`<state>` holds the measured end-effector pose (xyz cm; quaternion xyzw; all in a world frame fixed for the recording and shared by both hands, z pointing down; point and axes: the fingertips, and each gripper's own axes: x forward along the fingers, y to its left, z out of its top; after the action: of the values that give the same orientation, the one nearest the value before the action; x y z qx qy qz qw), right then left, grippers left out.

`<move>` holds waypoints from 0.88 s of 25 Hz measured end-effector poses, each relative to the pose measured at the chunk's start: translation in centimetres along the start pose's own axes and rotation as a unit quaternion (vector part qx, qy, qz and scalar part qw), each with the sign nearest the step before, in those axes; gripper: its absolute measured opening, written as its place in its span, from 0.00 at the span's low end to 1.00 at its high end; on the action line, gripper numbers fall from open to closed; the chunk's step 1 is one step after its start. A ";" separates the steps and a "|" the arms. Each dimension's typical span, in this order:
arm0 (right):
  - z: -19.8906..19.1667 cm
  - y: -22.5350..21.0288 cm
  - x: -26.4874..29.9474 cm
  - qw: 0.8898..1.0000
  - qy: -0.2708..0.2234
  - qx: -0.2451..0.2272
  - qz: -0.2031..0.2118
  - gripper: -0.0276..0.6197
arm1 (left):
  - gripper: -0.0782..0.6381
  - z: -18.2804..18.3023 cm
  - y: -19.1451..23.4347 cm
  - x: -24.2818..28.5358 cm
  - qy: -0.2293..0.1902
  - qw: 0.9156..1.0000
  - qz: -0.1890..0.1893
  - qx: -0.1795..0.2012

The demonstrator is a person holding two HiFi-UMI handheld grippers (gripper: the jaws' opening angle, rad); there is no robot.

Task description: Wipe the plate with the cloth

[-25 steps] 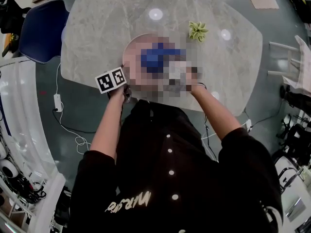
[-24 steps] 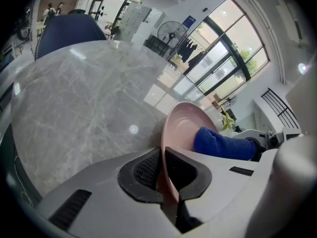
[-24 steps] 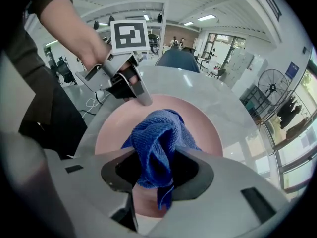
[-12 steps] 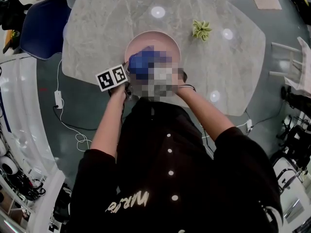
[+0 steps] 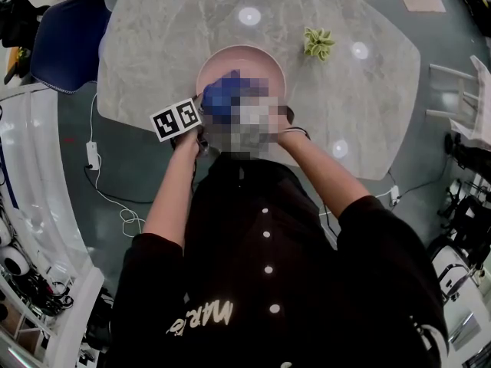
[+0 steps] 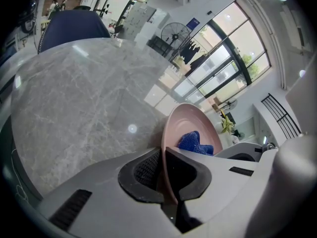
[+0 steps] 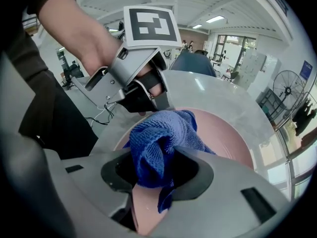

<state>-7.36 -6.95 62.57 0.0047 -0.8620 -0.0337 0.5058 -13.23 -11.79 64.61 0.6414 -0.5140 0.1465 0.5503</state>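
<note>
A round pink plate lies on the grey marble table near its front edge. My left gripper is shut on the plate's near-left rim; in the head view its marker cube shows beside that rim. In the left gripper view the plate stands edge-on between the pads. My right gripper is shut on a bunched blue cloth, which rests on the plate close to the left gripper. From above, the cloth sits on the plate's near-left part; a mosaic patch hides the right gripper.
A small green ornament sits on the table behind and right of the plate. A dark blue chair stands at the table's left end. White cables trail on the floor to the left. A white chair is at the right.
The right gripper has carried the blue cloth leftward across the plate, toward the rim that the left gripper holds. The left gripper has stayed put.
</note>
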 end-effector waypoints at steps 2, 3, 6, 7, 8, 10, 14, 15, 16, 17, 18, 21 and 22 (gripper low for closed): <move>-0.2 0.3 0.0 1.000 0.002 -0.017 0.007 0.27 | 0.15 0.0 0.0 0.0 0.000 1.000 0.003 -0.002; -0.3 0.5 -0.1 1.000 0.004 -0.025 0.010 0.27 | 0.15 0.1 0.0 0.0 0.000 1.000 0.005 -0.003; -0.5 1.3 -0.3 0.998 0.013 -0.055 0.018 0.27 | 0.15 0.1 -0.1 -0.1 -0.002 1.000 0.010 -0.003; -0.6 1.5 -0.3 0.998 0.016 -0.065 0.020 0.27 | 0.15 0.1 -0.1 -0.2 -0.003 1.000 0.012 -0.003; -0.7 1.7 -0.3 0.997 0.018 -0.071 0.021 0.27 | 0.15 0.1 0.0 -0.2 -0.004 1.000 0.013 -0.003; -0.8 1.9 -0.3 0.997 0.019 -0.077 0.026 0.27 | 0.15 0.1 0.1 -0.2 -0.004 1.000 0.015 -0.003; -1.4 2.5 -0.4 0.995 0.024 -0.090 0.041 0.27 | 0.15 0.1 0.0 -0.1 -0.001 1.000 0.015 0.000; -1.5 2.6 -0.3 0.994 0.026 -0.095 0.044 0.27 | 0.15 0.1 0.0 0.0 -0.001 1.000 0.014 0.001; -1.7 2.7 -0.3 0.993 0.027 -0.101 0.048 0.27 | 0.15 0.1 0.1 0.0 -0.001 1.000 0.014 0.002; -1.8 2.8 -0.3 0.993 0.029 -0.106 0.051 0.27 | 0.15 0.1 0.1 0.0 -0.002 1.000 0.013 0.003; -2.0 2.9 -0.4 0.992 0.030 -0.111 0.053 0.27 | 0.15 0.1 0.1 0.0 -0.003 1.000 0.013 0.005; -2.4 3.1 -0.6 0.990 0.036 -0.125 0.060 0.27 | 0.15 0.1 0.0 -0.1 -0.002 1.000 0.014 0.009; -2.5 3.2 -0.7 0.989 0.037 -0.130 0.062 0.27 | 0.15 0.1 0.0 -0.1 -0.001 1.000 0.015 0.010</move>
<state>-4.69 -3.91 63.36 -0.1133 -0.8295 -0.1144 0.5347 -13.29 -11.79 64.50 0.6397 -0.5221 0.1594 0.5410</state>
